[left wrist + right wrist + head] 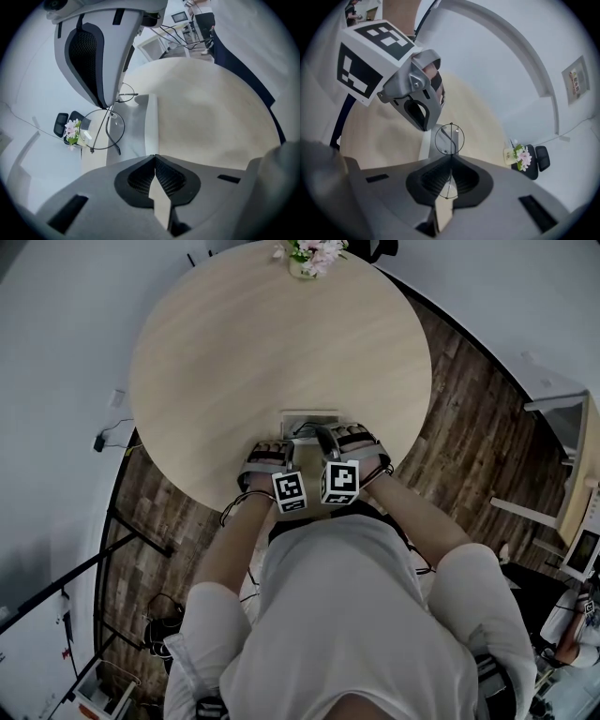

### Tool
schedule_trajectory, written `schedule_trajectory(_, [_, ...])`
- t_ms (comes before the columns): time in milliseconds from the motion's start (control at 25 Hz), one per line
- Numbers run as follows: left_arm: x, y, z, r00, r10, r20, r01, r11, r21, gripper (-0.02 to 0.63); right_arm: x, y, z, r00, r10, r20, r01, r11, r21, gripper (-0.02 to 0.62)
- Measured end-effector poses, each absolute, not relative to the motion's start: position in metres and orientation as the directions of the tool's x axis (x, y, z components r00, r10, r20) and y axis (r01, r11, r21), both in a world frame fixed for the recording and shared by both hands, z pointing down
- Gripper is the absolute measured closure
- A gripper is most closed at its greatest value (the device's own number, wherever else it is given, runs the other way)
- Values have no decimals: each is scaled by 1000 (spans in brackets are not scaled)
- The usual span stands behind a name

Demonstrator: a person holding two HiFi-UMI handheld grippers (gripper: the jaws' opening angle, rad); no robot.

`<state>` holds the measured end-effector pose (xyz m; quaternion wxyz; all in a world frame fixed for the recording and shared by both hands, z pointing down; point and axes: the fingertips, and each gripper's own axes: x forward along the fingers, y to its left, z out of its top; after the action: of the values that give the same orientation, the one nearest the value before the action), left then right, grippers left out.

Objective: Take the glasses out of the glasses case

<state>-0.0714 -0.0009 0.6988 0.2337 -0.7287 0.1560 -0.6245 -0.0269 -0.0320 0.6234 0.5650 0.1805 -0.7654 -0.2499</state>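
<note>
Head view, desk: a round pale wooden desk (pixel 234 352) over dark plank flooring, with a small pot of pink flowers (pixel 309 254) at its 12 o'clock edge.
Head view, case: a pale grey rectangular glasses case (pixel 305 418) lies open near the 6 o'clock edge. The left gripper (pixel 279 448) is at its 7 o'clock and the right gripper (pixel 330 439) at its 5 o'clock.
Left gripper view, jaws: the left gripper (pixel 154 158) has its jaws closed on the near rim of the case (pixel 151 122), pinning it to the desk.
Left gripper view, glasses: thin black round wire-framed glasses (pixel 108 129) hang from the right gripper (pixel 110 101) at 10 o'clock, over the case's open tray. Whether the temple tips touch the tray cannot be told.
Right gripper view, jaws: the right gripper (pixel 451 159) has its jaws pinched shut on the wire frame. One lens (pixel 450 138) shows beyond the tips and the other sits between the pads.
Right gripper view, surroundings: the left gripper (pixel 423 123) is at 11 o'clock, the case edge (pixel 425 146) is below it, and the flowers (pixel 520 157) are at 3 o'clock.
Step in hand: lifting the glasses out of the case, by my reading.
Doing it well: raise them straight and slowly until the temples clear the rim. Keep the left hold steady so the case does not follow. Grip lightly, since the thin wire would bend easily.
</note>
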Motion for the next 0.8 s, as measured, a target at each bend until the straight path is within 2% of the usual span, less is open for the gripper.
schedule_trajectory(240, [-72, -2, 700, 174, -516, 839, 45, -847, -530, 598, -1, -29, 616, -278, -577, 768, -35, 805, 592, 577])
schedule_trajectory(800, [-70, -2, 699, 149, -518, 842, 41, -848, -529, 598, 98, -38, 651, -125, -574, 809, -127, 818, 561, 577])
